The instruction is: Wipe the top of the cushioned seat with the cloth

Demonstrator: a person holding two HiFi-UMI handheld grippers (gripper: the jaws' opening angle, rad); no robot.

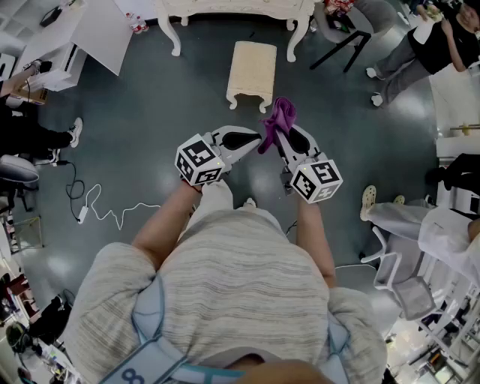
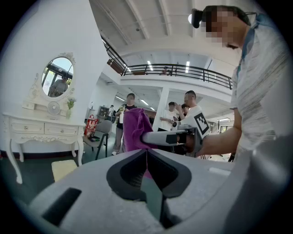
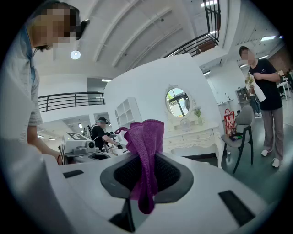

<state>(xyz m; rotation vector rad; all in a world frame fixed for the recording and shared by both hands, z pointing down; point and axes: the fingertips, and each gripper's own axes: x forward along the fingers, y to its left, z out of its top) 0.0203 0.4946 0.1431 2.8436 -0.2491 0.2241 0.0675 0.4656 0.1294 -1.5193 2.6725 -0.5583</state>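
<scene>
1. The dark grey floor [image 1: 142, 127] carries the cushioned seat [image 1: 252, 69] (a low cream stool on short curved legs).
2. A white dressing table [image 1: 225, 9] stands just beyond the cushioned seat, with a leg off to either side of it.
3. The left hand-held gripper [image 1: 253, 138] hovers on the person's side of the cushioned seat, apart from it. Its jaws are pressed together with nothing between them.
4. The right hand-held gripper [image 1: 274, 136] hovers on that same near side, off the cushioned seat's right corner. Its jaws are clamped on the cloth, and its tip is just beside the left one's.
5. The purple cloth [image 1: 279, 118] stands bunched out of those jaws and is held in the air. In the head view its top overlaps the cushioned seat's near right corner.
</scene>
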